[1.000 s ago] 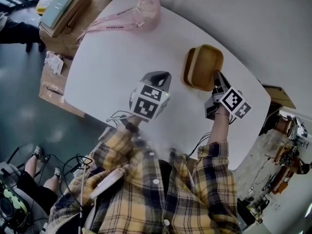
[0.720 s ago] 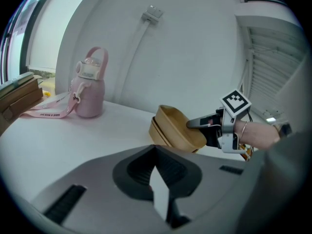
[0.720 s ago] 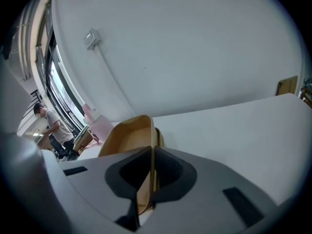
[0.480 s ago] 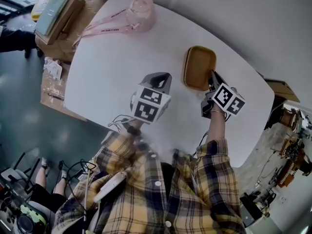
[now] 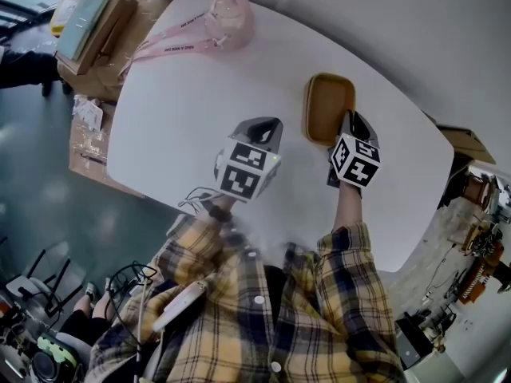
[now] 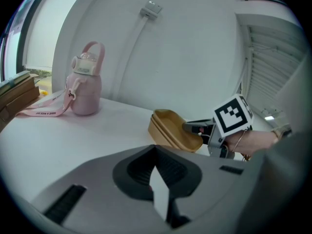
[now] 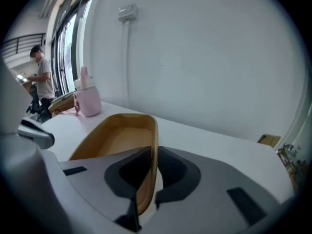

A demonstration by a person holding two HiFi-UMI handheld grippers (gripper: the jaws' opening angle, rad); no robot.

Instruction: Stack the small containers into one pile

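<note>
Two tan containers (image 5: 327,106) sit nested in one pile on the white table (image 5: 184,94); they also show in the left gripper view (image 6: 173,130) and the right gripper view (image 7: 117,135). My right gripper (image 5: 349,126) is at the pile's near rim. Its jaws are opening, with the upper container's thin wall between them and a sliver of gap on one side (image 7: 145,179). My left gripper (image 5: 263,126) hovers over bare table left of the pile, shut and empty (image 6: 160,196).
A pink bottle (image 5: 227,14) with a strap stands at the table's far end. Cardboard boxes (image 5: 96,22) sit on the floor past the left edge. A white wall runs close behind the table. A person (image 7: 41,82) stands far off by the windows.
The upper container was offset on the lower one a second ago and now sits nested in it. My right gripper has turned and shifted slightly left at the rim. The left gripper has stayed put.
</note>
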